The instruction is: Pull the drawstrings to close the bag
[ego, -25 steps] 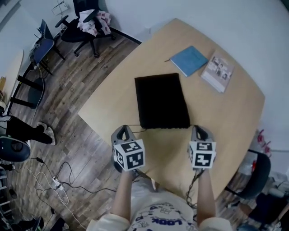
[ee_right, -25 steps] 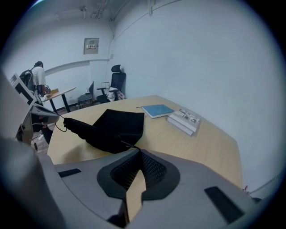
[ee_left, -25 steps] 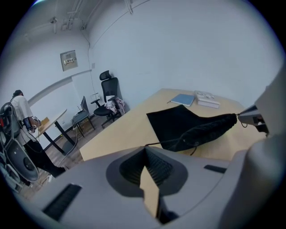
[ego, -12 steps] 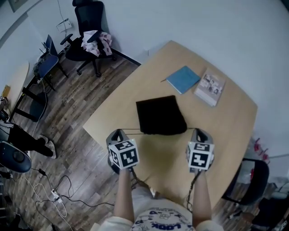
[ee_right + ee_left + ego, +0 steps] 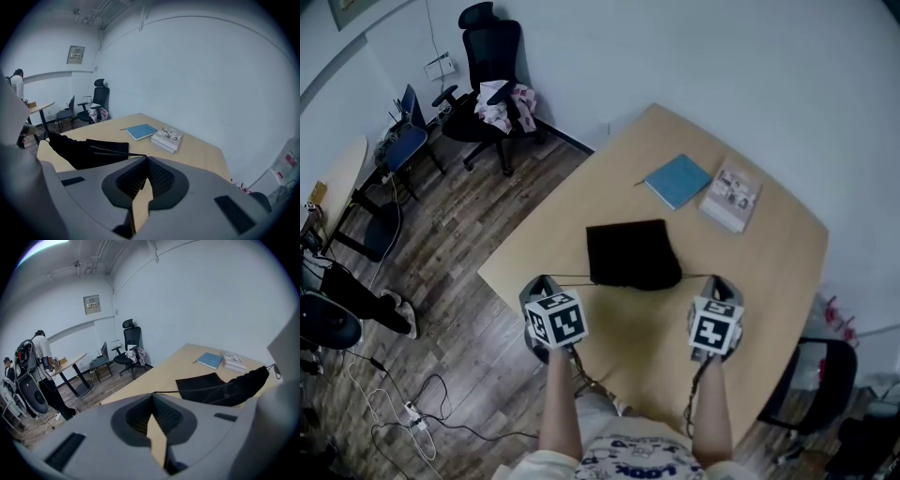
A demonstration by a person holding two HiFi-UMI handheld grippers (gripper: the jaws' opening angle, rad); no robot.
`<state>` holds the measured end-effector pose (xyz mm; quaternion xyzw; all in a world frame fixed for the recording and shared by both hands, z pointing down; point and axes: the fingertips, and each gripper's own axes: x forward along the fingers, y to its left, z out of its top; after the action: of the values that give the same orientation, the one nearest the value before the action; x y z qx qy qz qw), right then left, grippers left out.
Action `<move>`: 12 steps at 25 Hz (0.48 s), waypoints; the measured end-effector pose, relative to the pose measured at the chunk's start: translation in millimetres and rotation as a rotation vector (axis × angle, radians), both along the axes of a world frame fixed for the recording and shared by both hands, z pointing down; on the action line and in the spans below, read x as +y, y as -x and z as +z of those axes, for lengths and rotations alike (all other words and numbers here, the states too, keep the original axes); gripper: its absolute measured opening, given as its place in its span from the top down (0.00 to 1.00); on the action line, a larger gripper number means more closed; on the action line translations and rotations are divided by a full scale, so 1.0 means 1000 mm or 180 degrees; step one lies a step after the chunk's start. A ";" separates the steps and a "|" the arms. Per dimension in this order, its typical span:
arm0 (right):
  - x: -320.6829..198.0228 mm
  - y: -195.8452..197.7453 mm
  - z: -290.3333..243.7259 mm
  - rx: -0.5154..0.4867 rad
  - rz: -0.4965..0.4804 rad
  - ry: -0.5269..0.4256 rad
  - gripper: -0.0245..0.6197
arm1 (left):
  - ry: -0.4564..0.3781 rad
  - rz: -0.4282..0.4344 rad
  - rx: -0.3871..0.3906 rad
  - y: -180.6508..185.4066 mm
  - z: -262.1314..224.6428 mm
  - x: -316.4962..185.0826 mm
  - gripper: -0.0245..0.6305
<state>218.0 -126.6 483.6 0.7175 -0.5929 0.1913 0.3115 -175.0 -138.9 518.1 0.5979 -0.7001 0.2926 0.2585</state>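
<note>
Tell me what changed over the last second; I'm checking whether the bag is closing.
Both the left tool and right tool rose, pulling the drawstrings; the black bag bunched, its near end lifted off the table. Both stay shut on the drawstrings; blue notebook and book unmoved.

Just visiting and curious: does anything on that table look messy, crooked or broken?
Nothing spilled or broken. The black bag is bunched at its near end, where the left gripper and right gripper, both shut, hold its drawstrings taut.
</note>
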 end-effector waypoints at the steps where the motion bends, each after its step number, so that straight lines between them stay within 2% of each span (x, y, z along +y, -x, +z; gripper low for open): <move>1: 0.001 -0.004 -0.001 0.0009 0.0028 -0.0015 0.95 | -0.0013 -0.0004 -0.0001 0.001 -0.001 0.000 0.96; 12: 0.008 -0.032 -0.015 -0.0045 0.0285 -0.0171 0.95 | -0.0097 -0.0099 0.0042 0.013 -0.015 0.001 0.96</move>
<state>250.3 -118.8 468.3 0.7501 -0.5673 0.1941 0.2790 -187.6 -138.3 503.4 0.5927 -0.7120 0.2739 0.2585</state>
